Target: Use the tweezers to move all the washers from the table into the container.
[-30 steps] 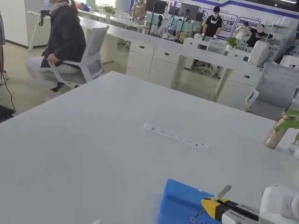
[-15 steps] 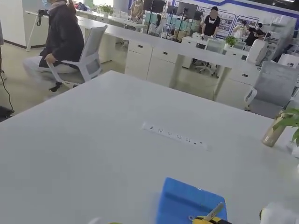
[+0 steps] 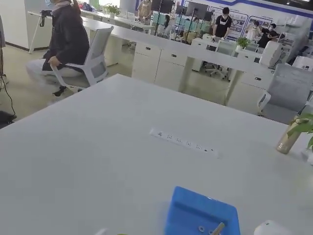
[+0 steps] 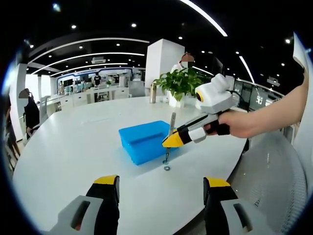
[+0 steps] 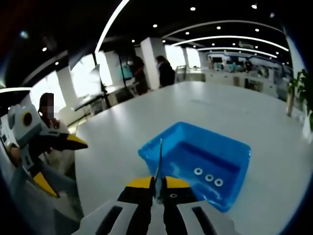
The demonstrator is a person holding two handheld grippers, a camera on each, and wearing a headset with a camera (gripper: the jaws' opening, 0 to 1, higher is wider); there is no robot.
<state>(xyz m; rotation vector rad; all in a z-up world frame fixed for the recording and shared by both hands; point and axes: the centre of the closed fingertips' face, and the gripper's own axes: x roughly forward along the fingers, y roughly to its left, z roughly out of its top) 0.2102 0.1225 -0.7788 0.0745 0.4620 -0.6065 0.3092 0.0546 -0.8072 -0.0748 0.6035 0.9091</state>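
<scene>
**Tweezers at the container's corner, one washer out on the table**

The right gripper (image 5: 156, 185) is pinched narrow on the tweezers (image 5: 159, 156), whose points reach up to the near rim of the blue container (image 5: 230, 196). Three washers (image 5: 209, 177) lie in a short slanted row on the container's floor, toward the wall nearest that gripper.

In the left gripper view, a hand (image 4: 239, 125) holds the right gripper just beside the container, at the corner that faces the left gripper. There the tweezers slant down toward the white table (image 4: 68, 147). A single washer (image 4: 167, 168) lies on the table just off that same corner, directly under the tweezer points. It is too small to tell whether the points touch it or hold anything.

The left gripper (image 4: 161, 182) has its jaws spread wide with nothing between them. It is aimed at the container from well apart.

In the head view, a power strip (image 3: 183, 143) lies on the table beyond the container. Farther off, to the container's right, a metal bottle (image 3: 288, 137) stands next to a leafy plant (image 3: 304, 126).
</scene>
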